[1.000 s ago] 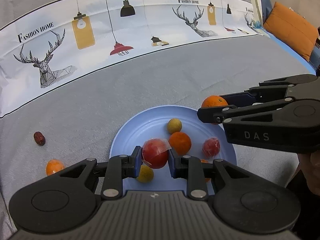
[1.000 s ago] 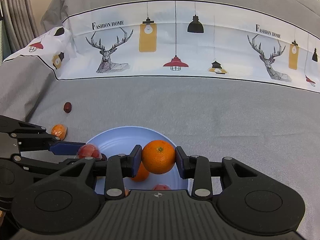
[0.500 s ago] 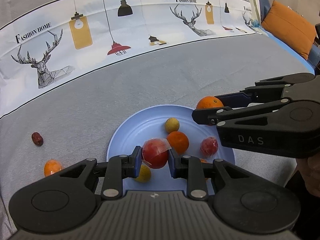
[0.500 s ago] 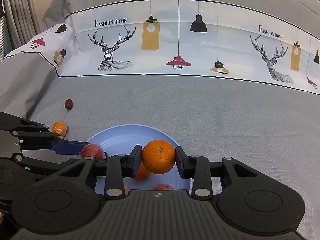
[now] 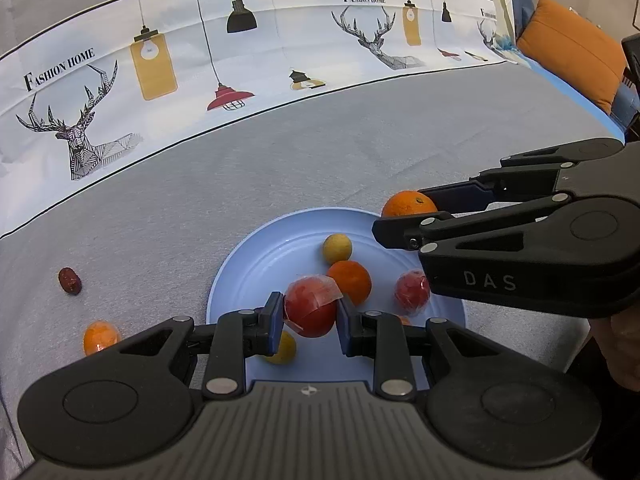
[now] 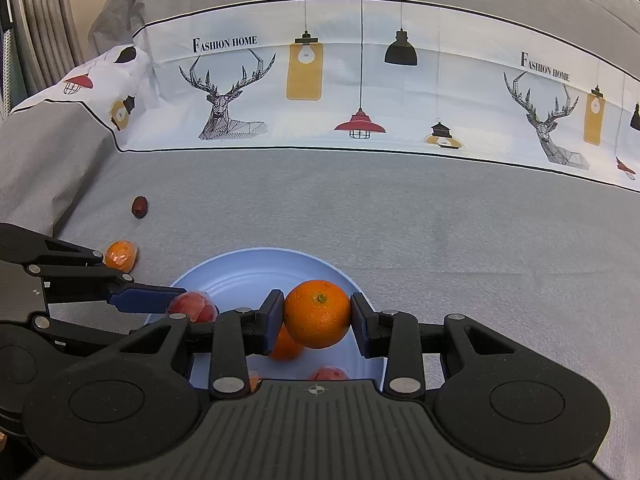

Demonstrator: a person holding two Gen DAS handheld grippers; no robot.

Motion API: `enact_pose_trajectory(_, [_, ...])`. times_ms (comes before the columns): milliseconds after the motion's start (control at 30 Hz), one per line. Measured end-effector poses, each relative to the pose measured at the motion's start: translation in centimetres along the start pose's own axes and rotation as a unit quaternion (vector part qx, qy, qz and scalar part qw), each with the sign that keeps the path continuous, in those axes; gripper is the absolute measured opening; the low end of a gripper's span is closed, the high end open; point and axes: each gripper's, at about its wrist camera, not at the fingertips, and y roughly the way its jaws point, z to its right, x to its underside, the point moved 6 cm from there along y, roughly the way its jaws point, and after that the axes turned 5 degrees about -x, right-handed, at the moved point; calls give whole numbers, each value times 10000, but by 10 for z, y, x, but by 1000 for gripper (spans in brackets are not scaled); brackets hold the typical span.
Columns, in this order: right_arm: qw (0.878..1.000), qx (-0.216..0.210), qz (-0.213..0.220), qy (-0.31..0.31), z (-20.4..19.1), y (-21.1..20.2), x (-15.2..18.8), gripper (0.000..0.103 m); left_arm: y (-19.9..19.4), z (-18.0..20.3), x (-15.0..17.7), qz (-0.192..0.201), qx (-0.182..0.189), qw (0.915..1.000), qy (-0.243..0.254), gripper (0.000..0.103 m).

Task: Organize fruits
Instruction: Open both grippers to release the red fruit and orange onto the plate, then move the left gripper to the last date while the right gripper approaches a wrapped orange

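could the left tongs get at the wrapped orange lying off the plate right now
Probably not yet: the left tongs are shut on a wrapped red fruit over the plate. The wrapped orange lies alone on bare cloth, so nothing else blocks it.

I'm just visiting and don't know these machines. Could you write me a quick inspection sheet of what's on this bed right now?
Surface: grey bedspread with a printed deer-and-lamp band.
Job's things: blue plate holding two yellow, one orange and one wrapped red fruit; a wrapped orange fruit and a dark red fruit lie off the plate.
Clutter: nothing seen.
Grippers: left gripper shut on a wrapped red fruit; right gripper shut on an orange, both over the plate.
Cables: nothing seen.
Surroundings: orange cushion, grey curtain.
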Motion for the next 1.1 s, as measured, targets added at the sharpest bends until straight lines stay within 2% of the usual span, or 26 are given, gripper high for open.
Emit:
enact_pose_trajectory(867, [10000,1,-71,-49,-4,4,4,39,2,3,1,-17,65,10000,55,32])
enact_pose_trajectory(900, [10000,20,-78,-45,-3,4,4,39,2,3,1,-22,70,10000,41,32])
enact_pose_trajectory(1000, [10000,43,-25,-12,-2,4,2,51,3,2,1,-16,34,10000,53,37])
enact_pose_trajectory(1100, [10000,55,-9,7,-1,3,2,52,2,1,1,-12,34,10000,41,38])
